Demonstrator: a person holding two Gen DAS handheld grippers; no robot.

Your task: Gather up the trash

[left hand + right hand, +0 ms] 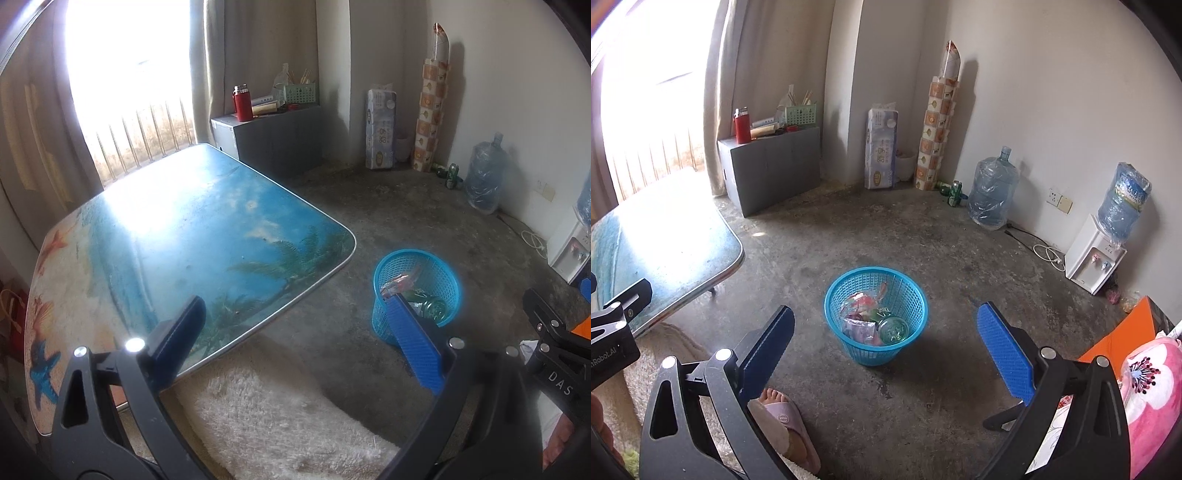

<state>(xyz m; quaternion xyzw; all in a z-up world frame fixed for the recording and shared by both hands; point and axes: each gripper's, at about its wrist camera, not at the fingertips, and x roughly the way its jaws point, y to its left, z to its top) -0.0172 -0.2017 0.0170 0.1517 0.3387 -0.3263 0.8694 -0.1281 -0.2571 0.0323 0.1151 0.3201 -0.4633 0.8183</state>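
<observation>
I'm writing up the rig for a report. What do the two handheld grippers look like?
Both match: the left gripper and right gripper have black plastic frames with triangular cut-outs, silver rivets at the pivots, and flat blue fingers with a ribbed, textured face. White lettering marks each body, only partly readable. No cables or sleeves show.

Blue mesh basket [875,314] upright on floor, holding wrappers [858,314], green bottle [892,326].

Waste basket [875,317] on bare floor, ahead between my right gripper's [885,341] spread fingers. In it: wrappers [860,314], a glass jar [894,329]. Table [665,243] left of basket; cabinet [772,168] behind it by the wall. Water dispenser [1095,254] far right of basket. My slippered foot [786,417] nearer, left.
</observation>
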